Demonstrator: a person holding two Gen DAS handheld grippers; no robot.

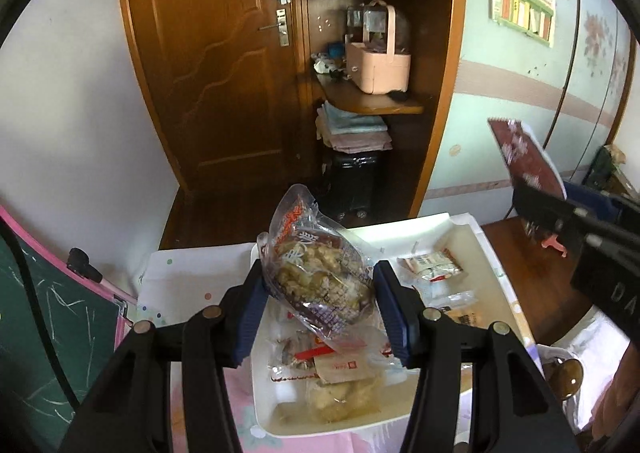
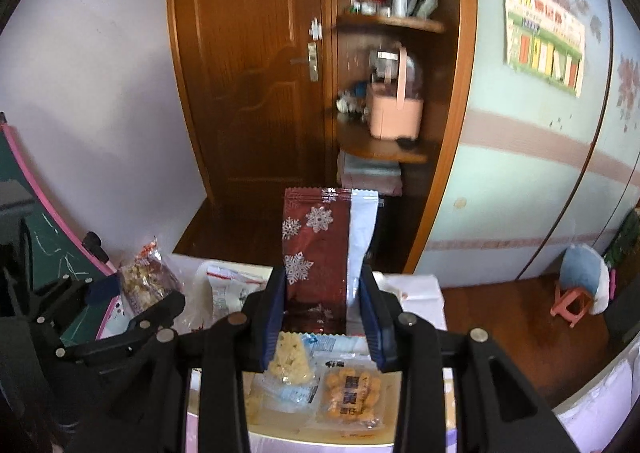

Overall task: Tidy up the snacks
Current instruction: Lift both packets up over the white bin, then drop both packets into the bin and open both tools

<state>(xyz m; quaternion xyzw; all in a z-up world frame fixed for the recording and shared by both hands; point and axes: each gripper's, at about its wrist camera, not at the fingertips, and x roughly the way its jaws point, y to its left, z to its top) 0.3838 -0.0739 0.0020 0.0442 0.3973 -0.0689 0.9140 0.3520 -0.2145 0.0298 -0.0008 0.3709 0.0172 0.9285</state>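
I am lifting a clear puffed-snack packet (image 1: 320, 277) in my left gripper (image 1: 320, 309) and a snowflake packet (image 2: 320, 253) in my right gripper (image 2: 322, 309), fingers clamped on both, above the white tray (image 1: 486, 249), and next each needs a sorted spot.

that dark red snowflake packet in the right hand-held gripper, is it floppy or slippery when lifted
Probably fairly stiff: the snowflake packet stands upright above the right hand-held gripper without drooping. Its glossy foil looks slippery, so it may slide in a light pinch. It seems flat and thin, so likely light.
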